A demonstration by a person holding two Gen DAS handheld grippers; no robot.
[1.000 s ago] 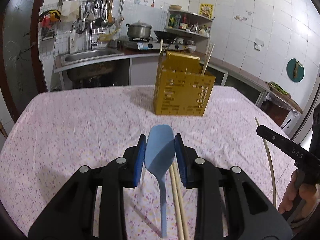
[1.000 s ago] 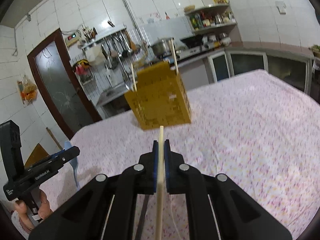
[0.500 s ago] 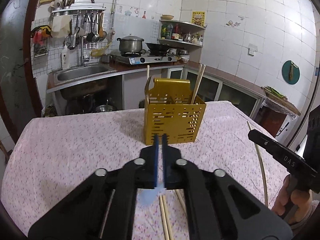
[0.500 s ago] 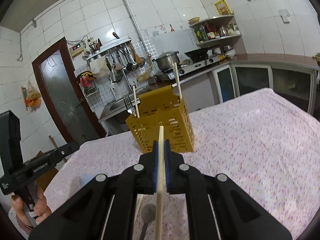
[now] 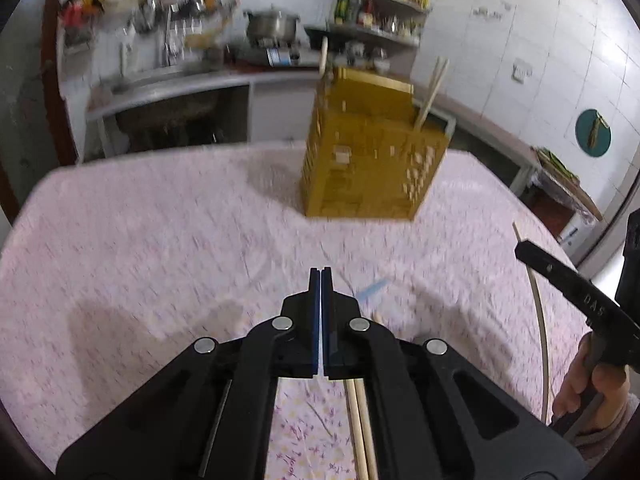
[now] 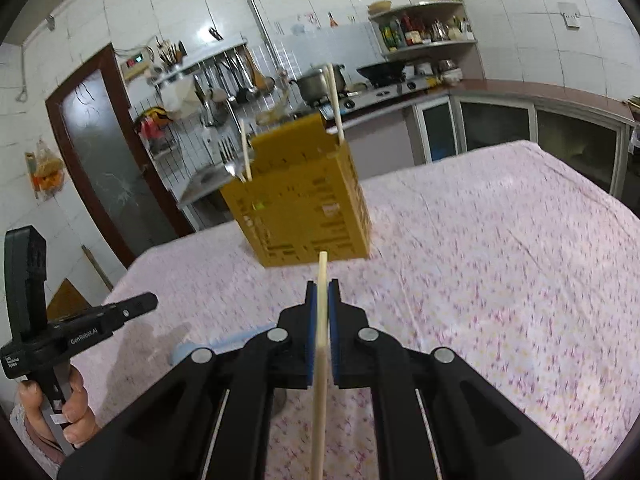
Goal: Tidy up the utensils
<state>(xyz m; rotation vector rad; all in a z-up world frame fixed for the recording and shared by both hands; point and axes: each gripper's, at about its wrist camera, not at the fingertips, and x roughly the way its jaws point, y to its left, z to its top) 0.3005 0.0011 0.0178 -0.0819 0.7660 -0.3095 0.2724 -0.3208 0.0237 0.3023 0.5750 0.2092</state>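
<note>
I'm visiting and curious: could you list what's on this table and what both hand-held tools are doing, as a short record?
Right tool: shut on a chopstick
Left tool: shut, nothing visible in it
Yellow holder: upright on the tablecloth, with standing chopsticks inside
Blue spoon: lying on the tablecloth
Loose chopsticks: two, side by side on the tablecloth
</note>
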